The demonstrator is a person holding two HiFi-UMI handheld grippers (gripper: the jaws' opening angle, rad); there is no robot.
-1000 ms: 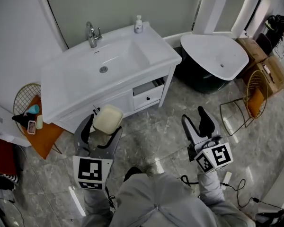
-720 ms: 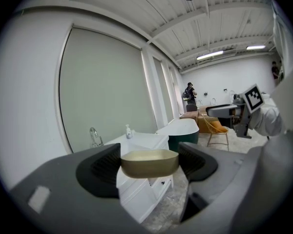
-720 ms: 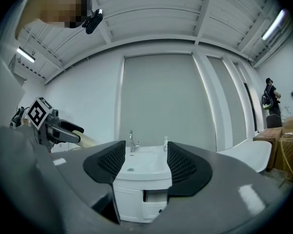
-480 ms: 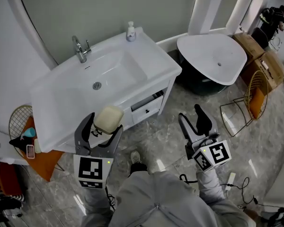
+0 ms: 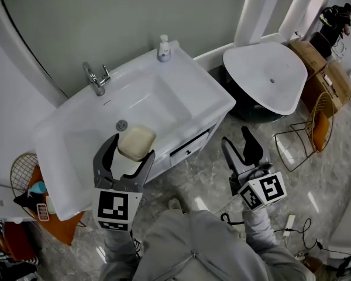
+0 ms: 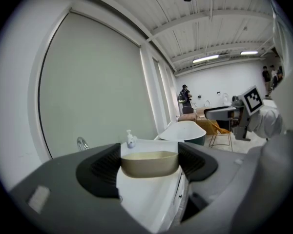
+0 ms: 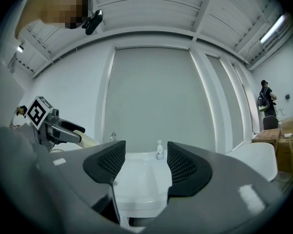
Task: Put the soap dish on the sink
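Our left hand-held gripper (image 5: 128,149) squeezes the soap dish (image 5: 136,141), and the sink (image 5: 167,89) has now come right under it. Our right hand-held gripper (image 5: 240,144) is open and empty. We can lower soon.

A bathroom showroom (open-plan); vanity sink (image 5: 206,92), freestanding bathtub (image 5: 263,69), cardboard boxes (image 5: 313,57), industrial ceiling (image 7: 151,9).

- We can read no words, numbers or brand names in any view.
- The left cube (image 5: 113,211) on the left gripper (image 5: 128,152) and the right cube (image 5: 264,192) on the right gripper (image 5: 238,142) bear only black-and-white square patterns.
- The pump bottle (image 5: 163,48) at the back corner of the sink (image 5: 181,92) is too small for us to read a label.
- The soap dish (image 5: 136,142) shows us only a plain face.
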